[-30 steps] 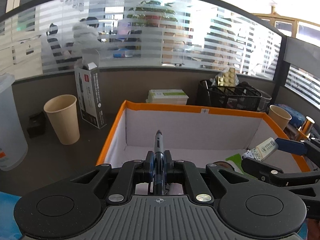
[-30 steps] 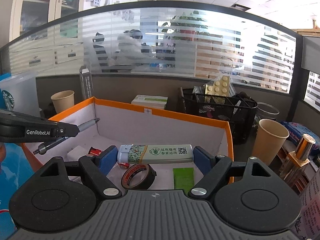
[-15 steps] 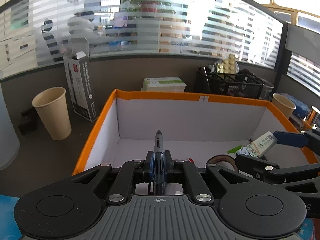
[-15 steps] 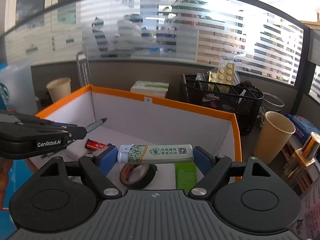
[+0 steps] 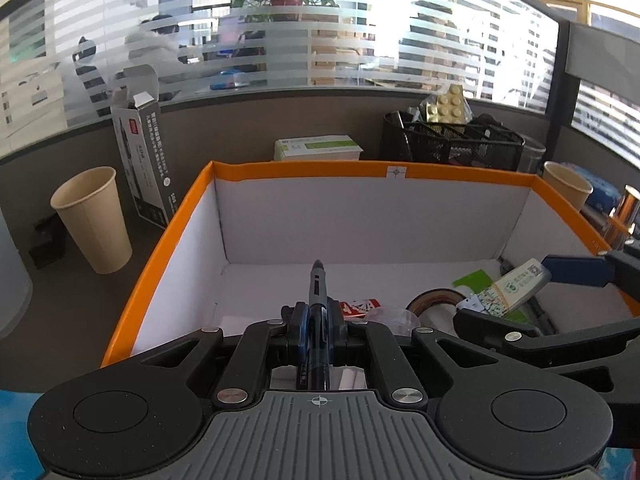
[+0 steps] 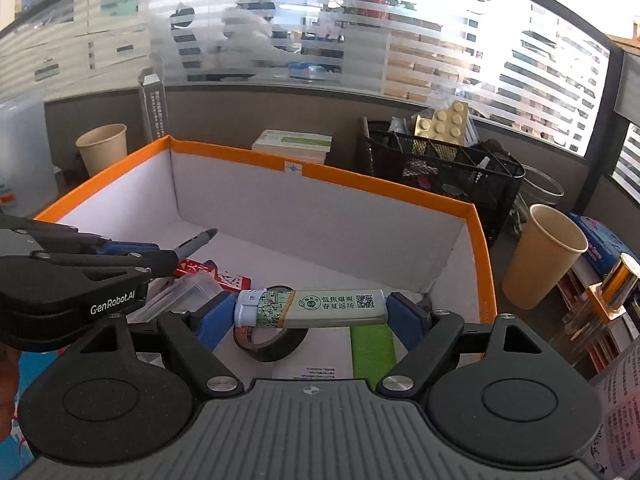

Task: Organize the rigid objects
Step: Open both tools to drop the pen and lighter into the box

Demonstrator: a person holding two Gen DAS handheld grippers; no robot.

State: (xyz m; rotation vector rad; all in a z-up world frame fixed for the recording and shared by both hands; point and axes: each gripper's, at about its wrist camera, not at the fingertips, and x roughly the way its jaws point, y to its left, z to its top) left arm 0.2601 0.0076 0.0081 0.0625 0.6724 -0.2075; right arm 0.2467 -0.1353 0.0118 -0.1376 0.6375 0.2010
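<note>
A dark blue plastic pen (image 5: 319,304) is being held lengthwise between the closed fingers of the left gripper (image 5: 318,320), its tip pointing toward the far wall of the white cardboard box with the orange rim (image 5: 192,196). A flat, pale green rectangular lighter with printed lettering (image 6: 316,307) is being clamped end to end between the blue pads of the right gripper (image 6: 312,314), above the near right part of the box.

On the box floor a roll of dark tape (image 6: 270,346), a green card (image 6: 372,350) and a small red-and-white packet (image 6: 208,272) are lying. Outside the box, tan paper cups (image 5: 94,218) and a black wire-mesh basket (image 6: 436,168) are standing.

The placing step is judged to be in hand: both items are being carried over the box. Next, each is probably to be lowered onto bare floor and released, clear of the tape roll.
</note>
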